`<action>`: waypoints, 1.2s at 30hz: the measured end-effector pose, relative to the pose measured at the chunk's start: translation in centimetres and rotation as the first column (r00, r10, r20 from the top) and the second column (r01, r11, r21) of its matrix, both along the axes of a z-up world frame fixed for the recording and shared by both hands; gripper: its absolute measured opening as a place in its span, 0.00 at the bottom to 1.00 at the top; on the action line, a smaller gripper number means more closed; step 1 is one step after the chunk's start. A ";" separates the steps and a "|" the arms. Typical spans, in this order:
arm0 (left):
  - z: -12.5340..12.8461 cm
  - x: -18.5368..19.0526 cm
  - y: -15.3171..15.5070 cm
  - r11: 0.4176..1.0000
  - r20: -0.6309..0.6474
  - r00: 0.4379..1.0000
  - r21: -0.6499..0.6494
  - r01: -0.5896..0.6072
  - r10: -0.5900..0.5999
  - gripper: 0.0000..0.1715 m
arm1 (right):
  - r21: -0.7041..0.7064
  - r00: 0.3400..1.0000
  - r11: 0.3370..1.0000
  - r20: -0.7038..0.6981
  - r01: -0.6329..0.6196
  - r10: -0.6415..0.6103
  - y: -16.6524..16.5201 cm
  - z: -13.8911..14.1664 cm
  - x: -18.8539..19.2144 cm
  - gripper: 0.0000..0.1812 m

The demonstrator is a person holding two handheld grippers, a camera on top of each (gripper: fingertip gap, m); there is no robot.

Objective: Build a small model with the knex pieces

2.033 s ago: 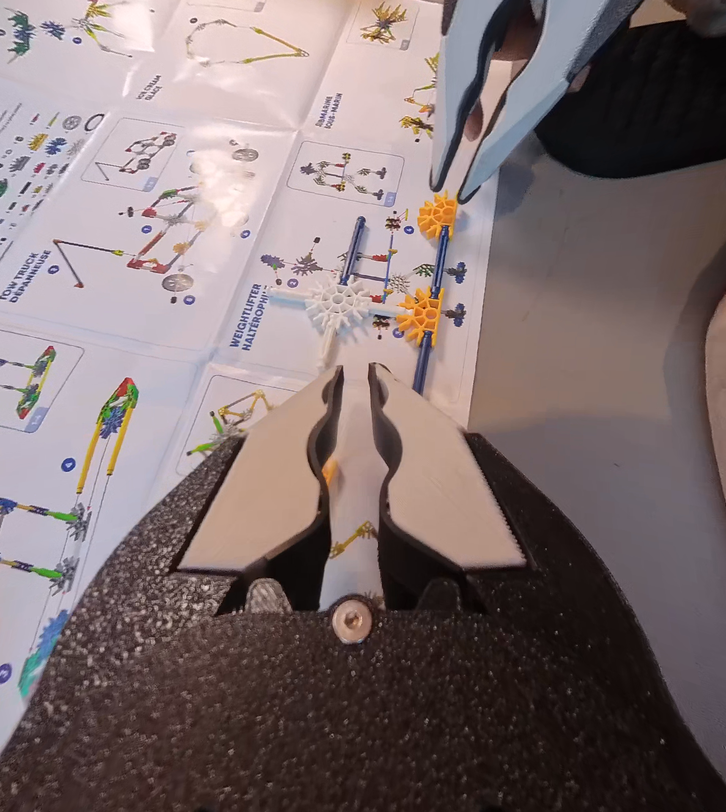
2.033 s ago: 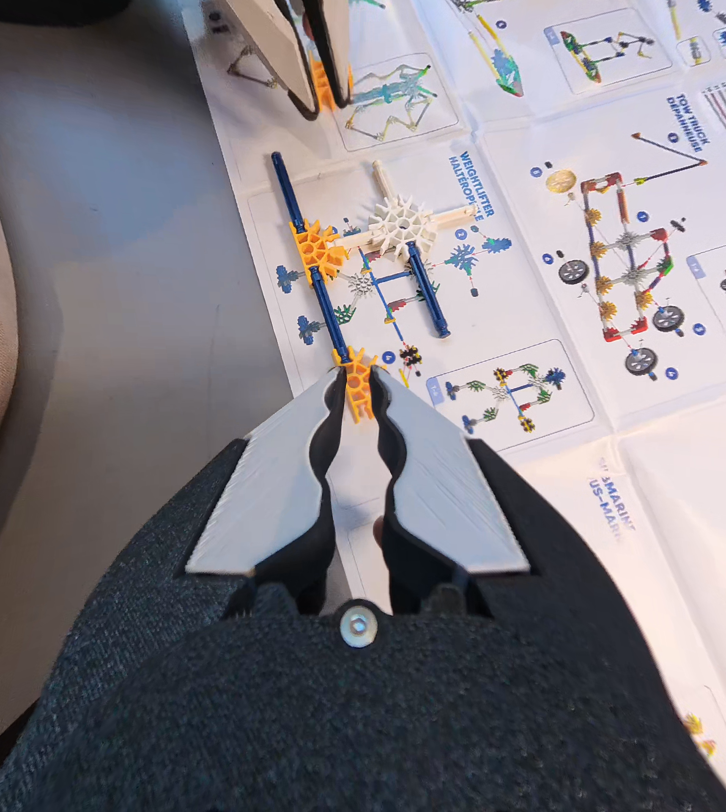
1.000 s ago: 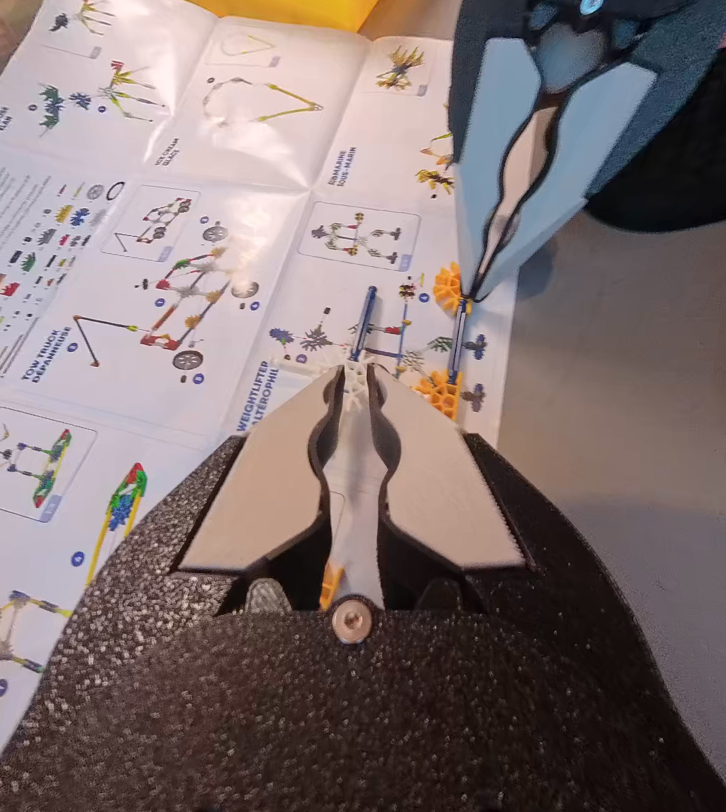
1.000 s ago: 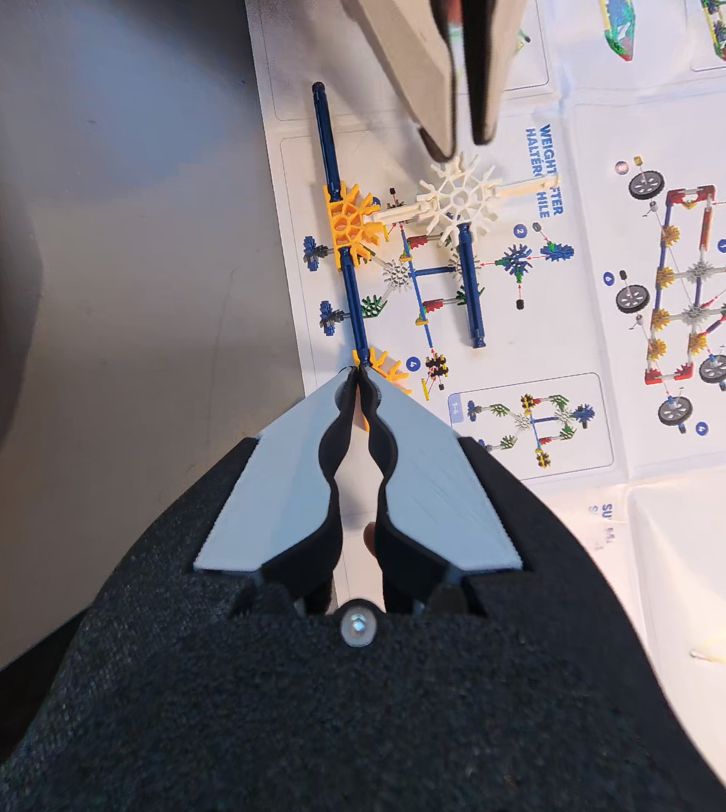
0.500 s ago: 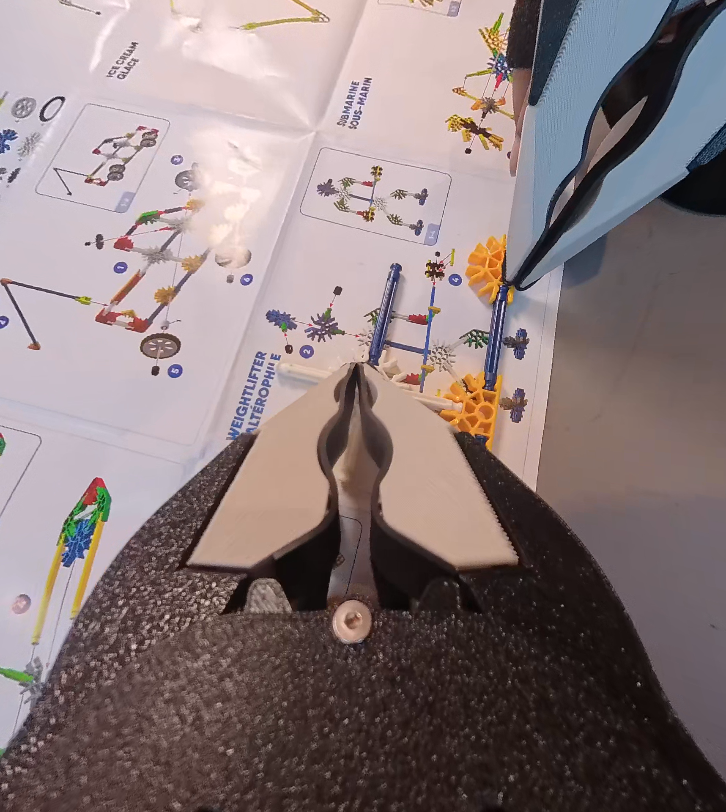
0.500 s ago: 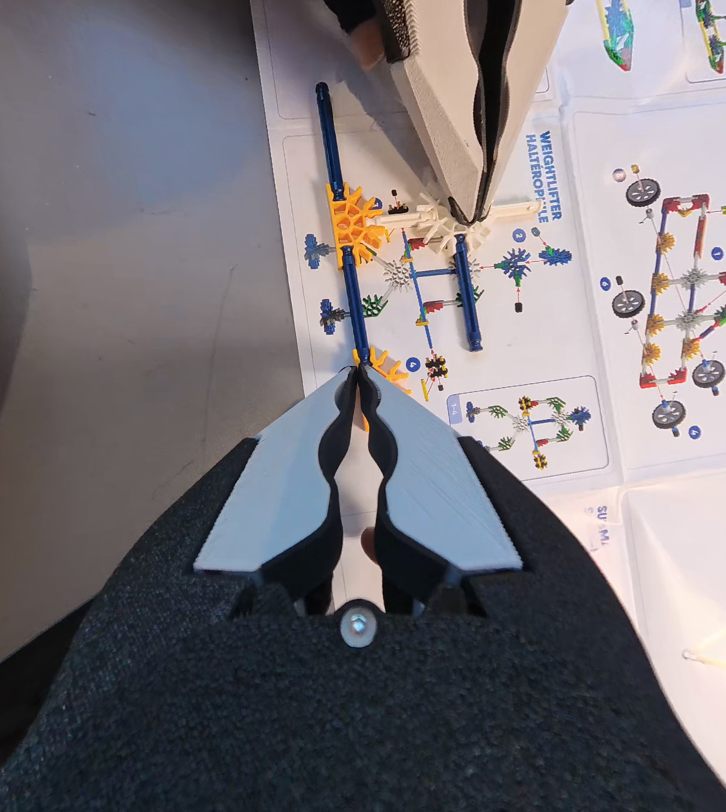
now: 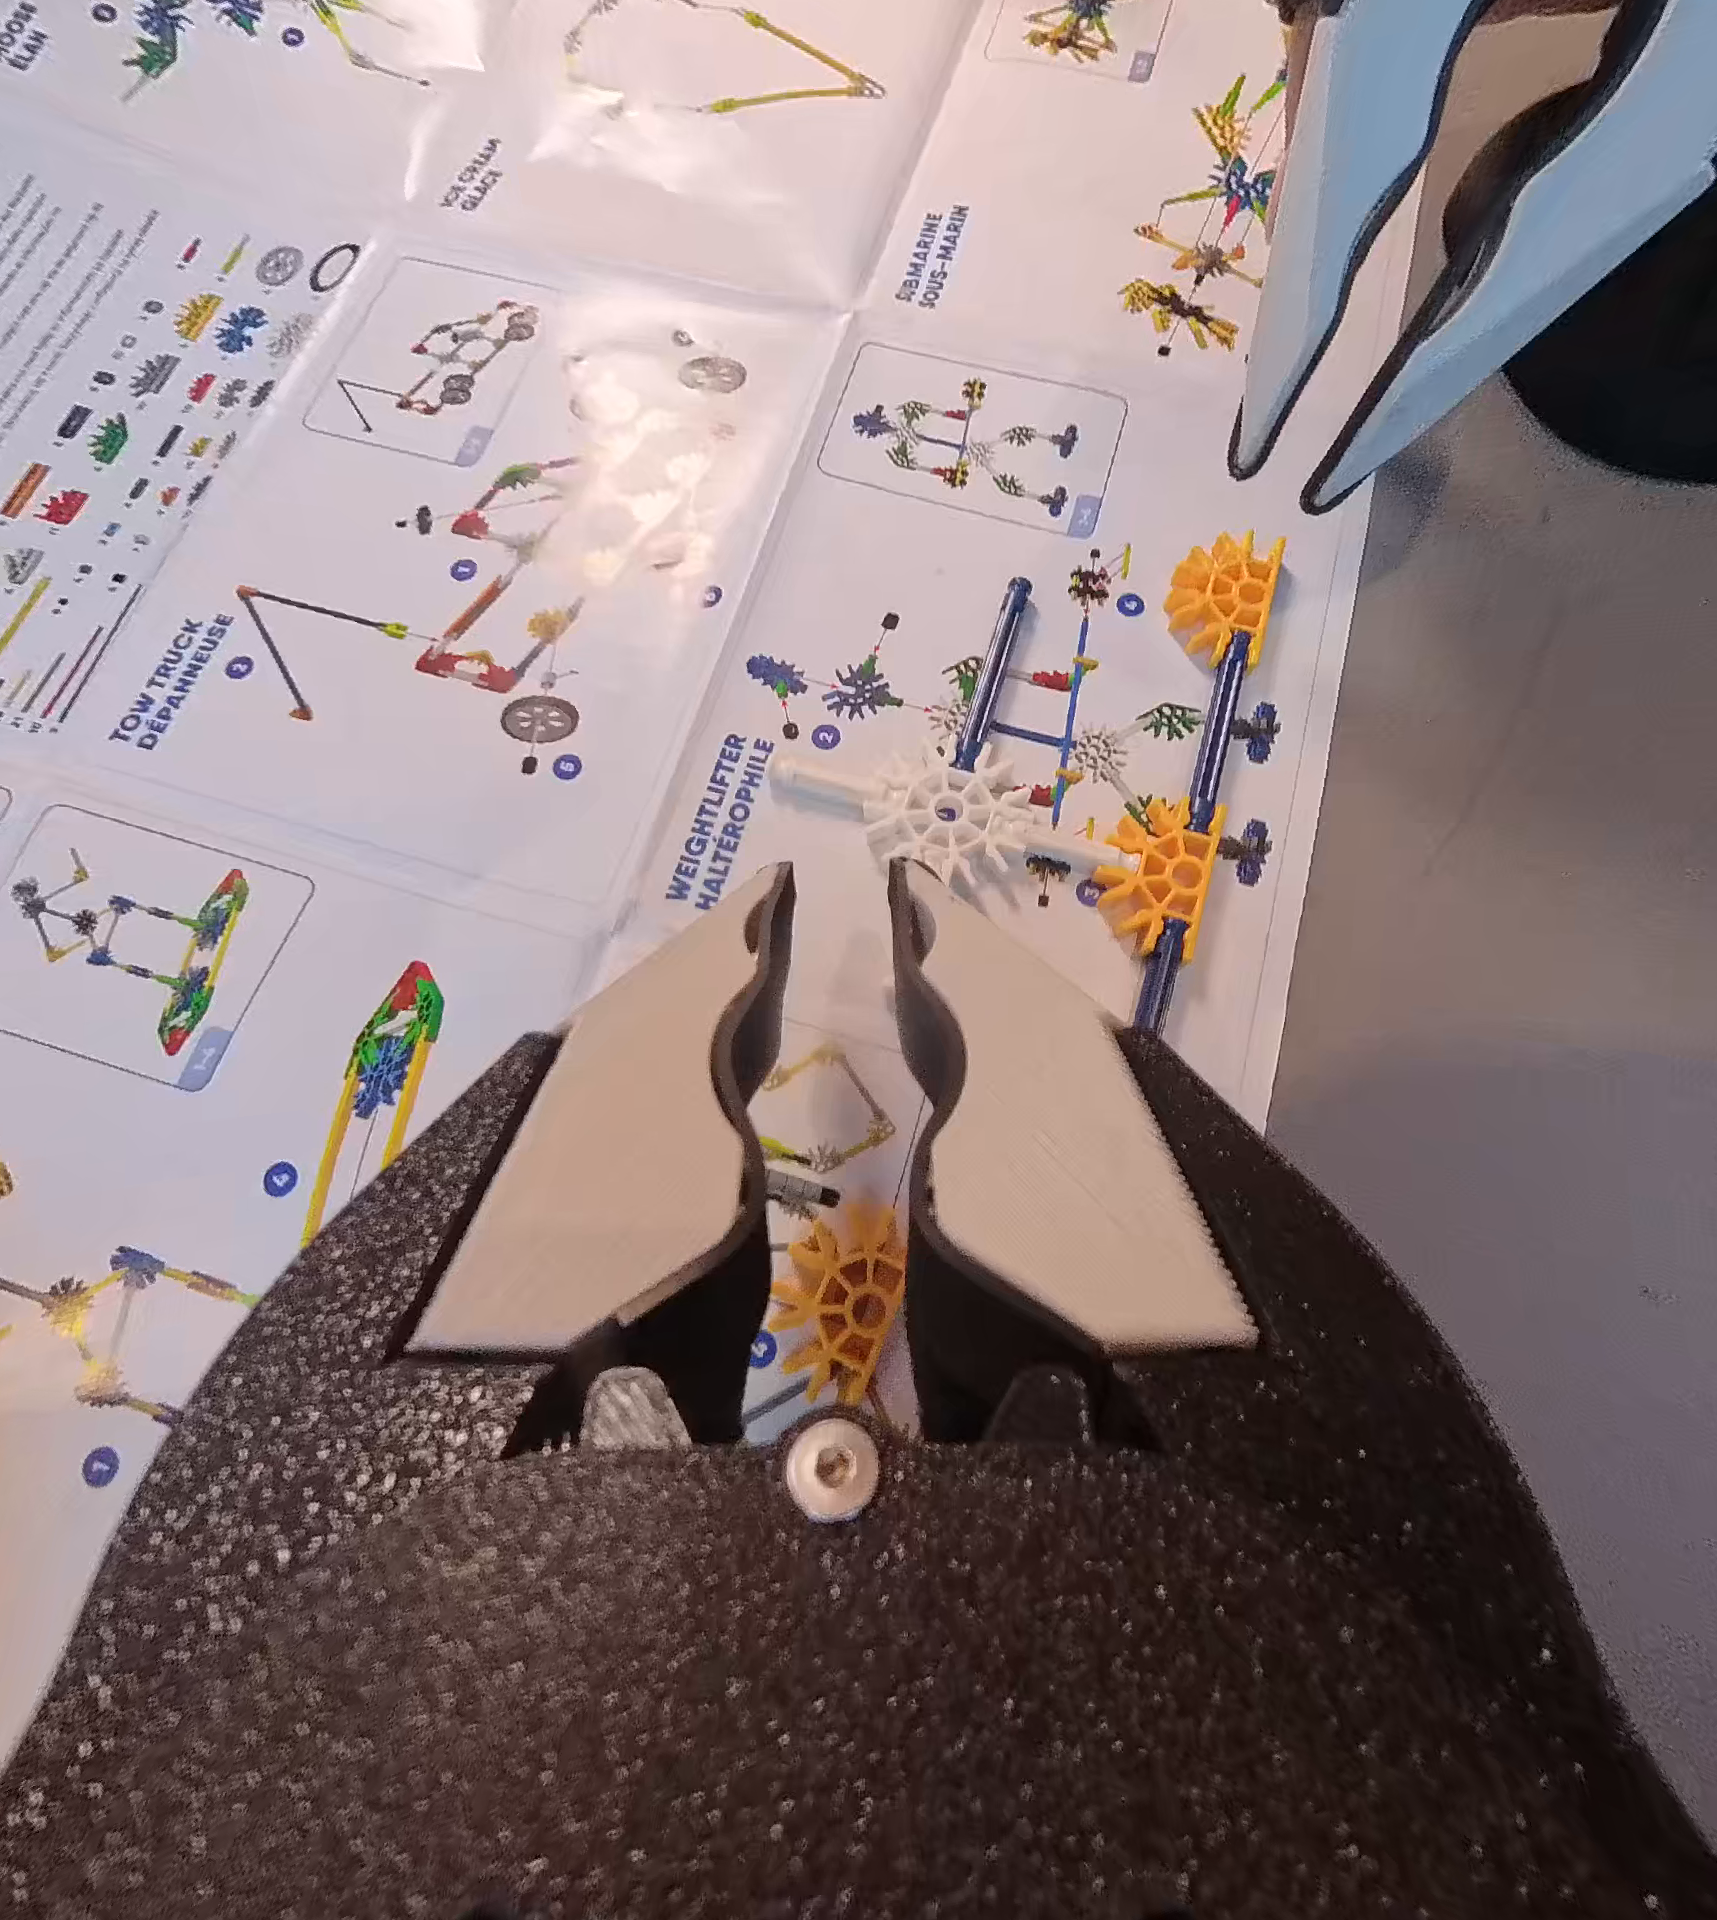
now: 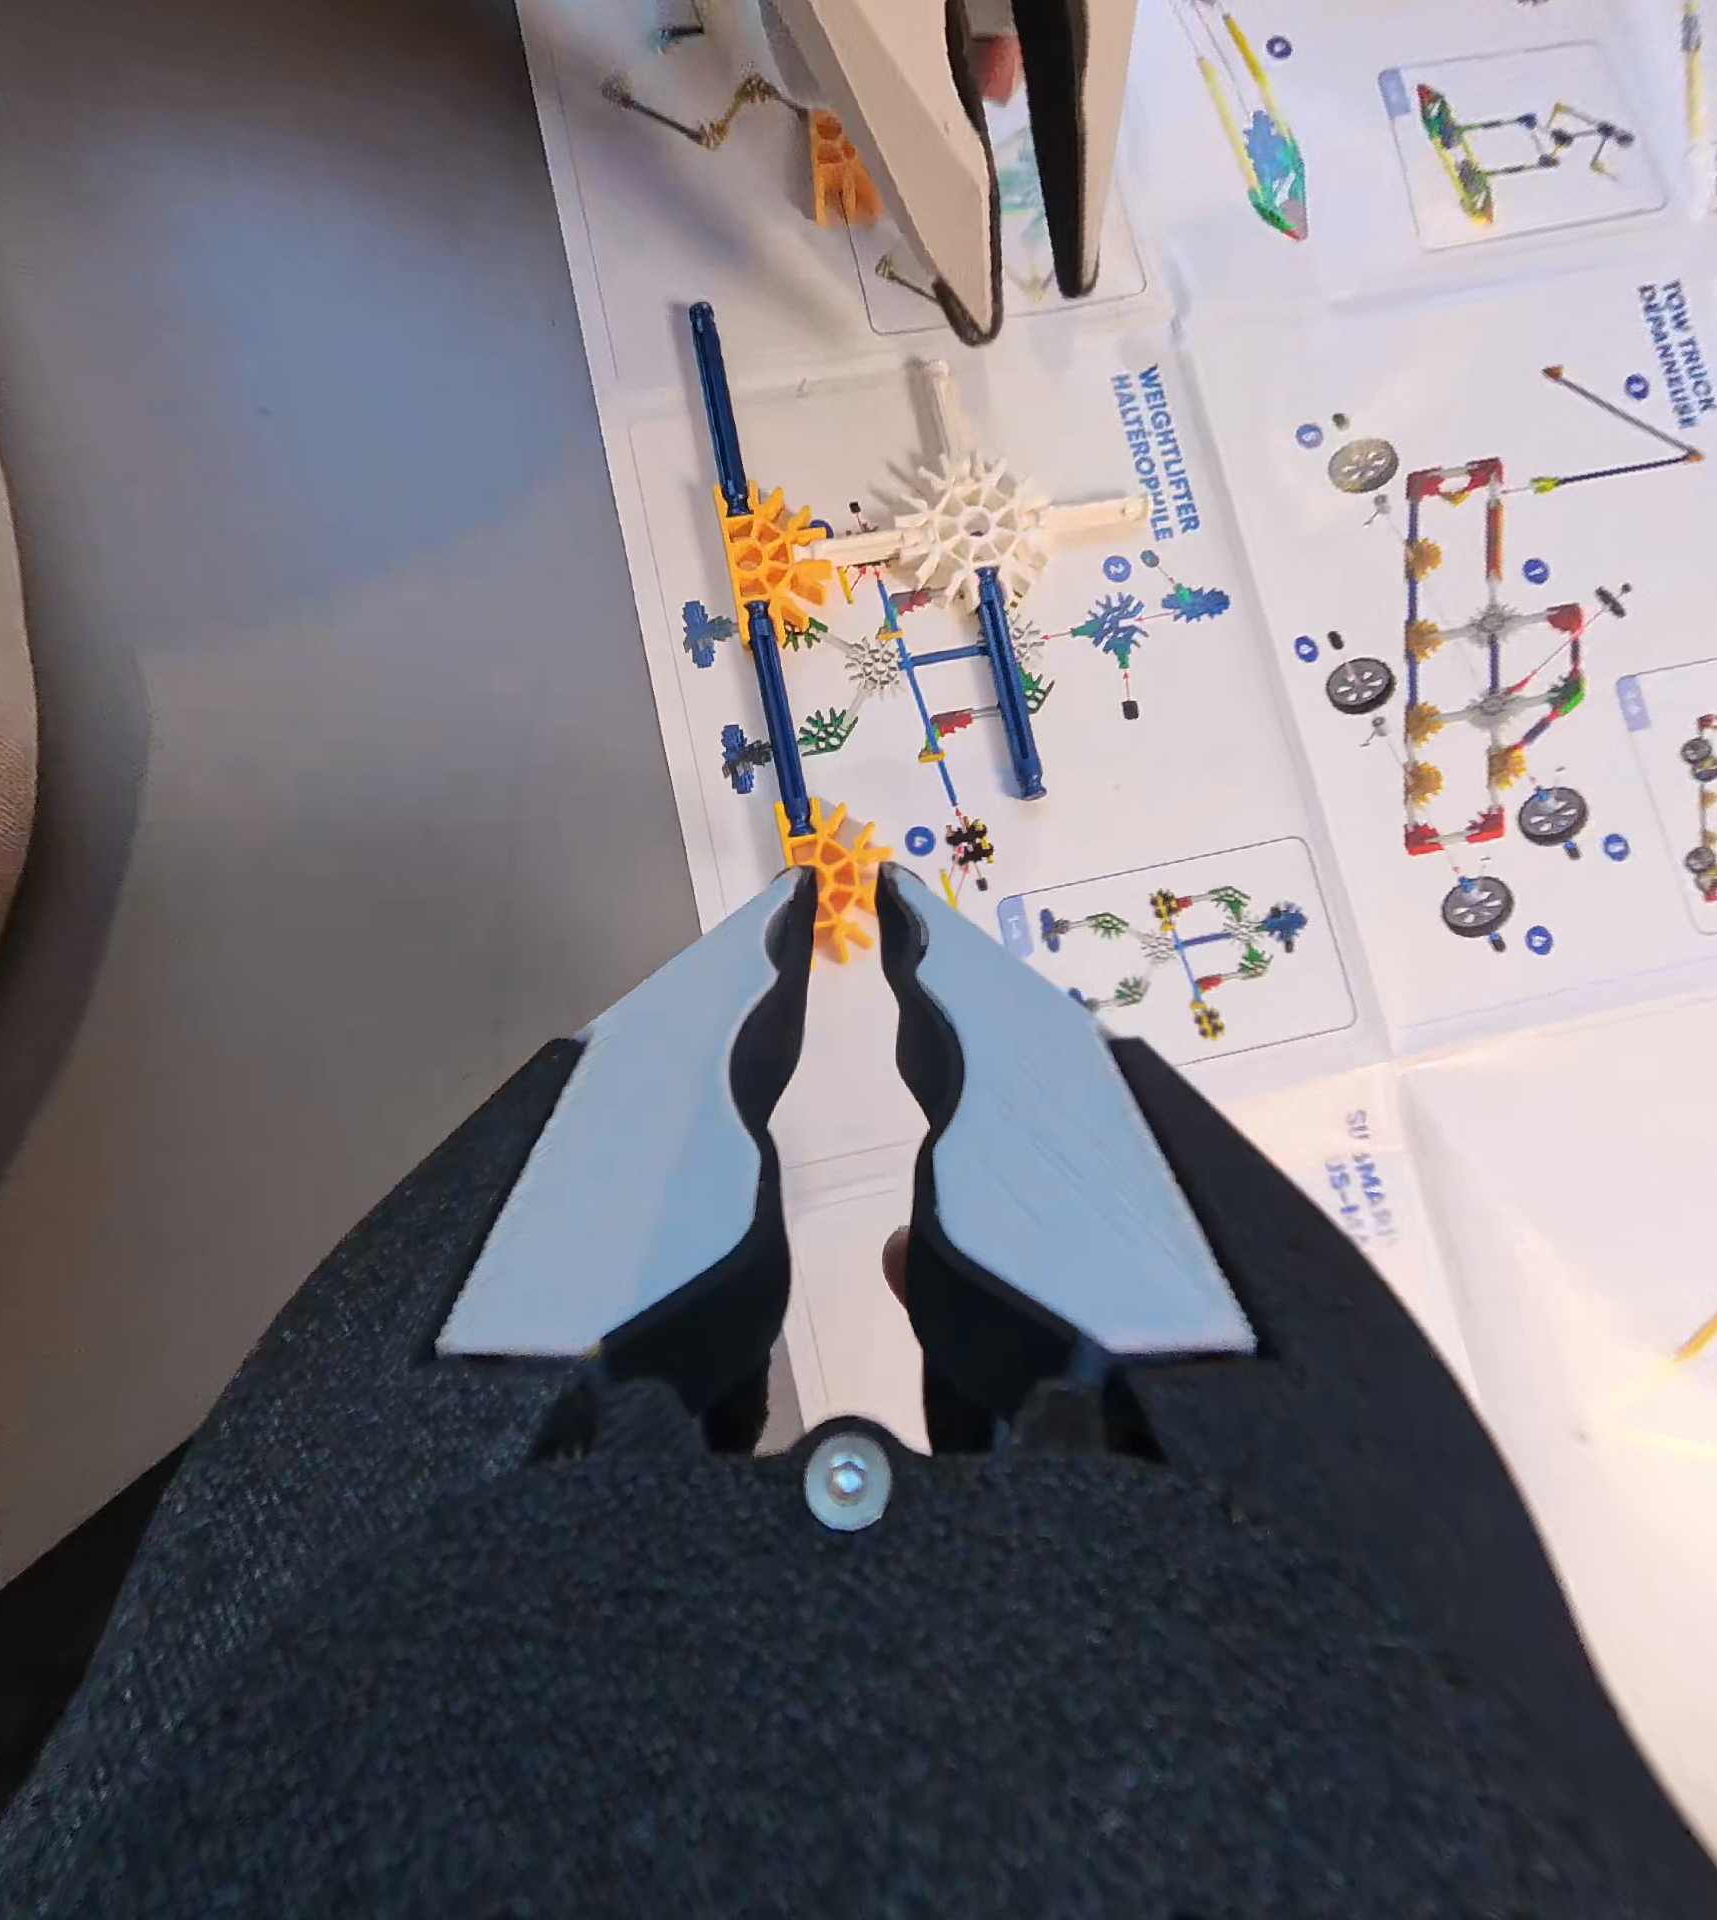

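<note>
A half-built toy frame lies on the instruction sheet (image 7: 521, 520), at its edge by the grey table (image 7: 1560, 935): a white hub (image 7: 947, 816) with white rods, a blue rod (image 8: 1008, 686) off it, and a long blue rod (image 8: 771, 686) carrying two orange connectors (image 8: 766, 556). The right gripper (image 8: 838, 888) stands parted, its tips either side of the end connector (image 8: 833, 873) without clearly pinching it. The left gripper (image 7: 838, 883) is open and empty just short of the hub. A spare orange connector (image 7: 843, 1314) lies beneath it, unattached.

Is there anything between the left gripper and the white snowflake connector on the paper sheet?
Nothing visible. The left gripper, open, sits just short of the white snowflake connector; only bare instruction sheet lies between them.
</note>
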State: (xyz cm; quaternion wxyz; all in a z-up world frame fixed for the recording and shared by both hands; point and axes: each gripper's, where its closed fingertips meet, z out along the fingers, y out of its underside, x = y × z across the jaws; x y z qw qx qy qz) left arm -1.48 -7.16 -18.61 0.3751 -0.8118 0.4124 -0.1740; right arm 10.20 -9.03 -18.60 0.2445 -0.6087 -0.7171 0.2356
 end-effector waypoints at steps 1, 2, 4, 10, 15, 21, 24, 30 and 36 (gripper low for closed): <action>-0.2 -0.3 -0.2 1.000 -0.010 1.000 -0.004 0.002 -0.002 0.09 | -0.005 1.000 1.000 0.010 0.002 -0.002 -0.1 -0.4 0.1 0.07; -0.5 -0.5 -0.3 1.000 -0.020 1.000 -0.010 0.003 -0.003 0.09 | -0.007 1.000 1.000 0.017 0.003 -0.003 -0.3 -0.8 0.1 0.08; -0.9 -0.9 -0.7 0.999 -0.039 0.999 -0.028 0.015 -0.016 0.10 | -0.009 1.000 1.000 0.024 0.006 -0.006 -0.4 -1.3 0.0 0.09; 0.8 -5.0 -1.7 1.000 -0.105 0.994 -0.013 -0.009 0.008 0.12 | 0.009 0.998 1.000 0.047 0.028 -0.028 0.1 -2.1 -0.1 0.10; 0.4 -8.0 -4.7 0.998 -0.118 0.993 -0.067 0.020 -0.028 0.13 | -0.001 0.998 0.998 0.025 0.065 -0.065 0.8 -1.8 0.2 0.09; -2.1 -6.8 -4.6 0.996 -0.160 0.983 -0.044 0.081 -0.087 0.18 | -0.007 0.996 0.997 -0.025 0.083 -0.083 0.9 -0.9 0.1 0.09; -2.6 -6.2 -4.9 0.989 -0.144 0.980 -0.086 0.122 -0.134 0.12 | -0.004 0.995 0.996 -0.042 0.089 -0.089 0.8 -0.8 0.2 0.09; -2.1 -4.8 -5.2 0.992 -0.116 0.987 -0.075 0.099 -0.108 0.12 | -0.007 0.990 0.995 -0.091 0.104 -0.105 0.4 -0.4 -0.3 0.09; -2.2 -2.5 -6.6 0.993 -0.122 0.989 -0.090 0.076 -0.087 0.12 | -0.002 0.991 0.998 -0.118 0.063 -0.063 -1.0 -0.1 -2.1 0.09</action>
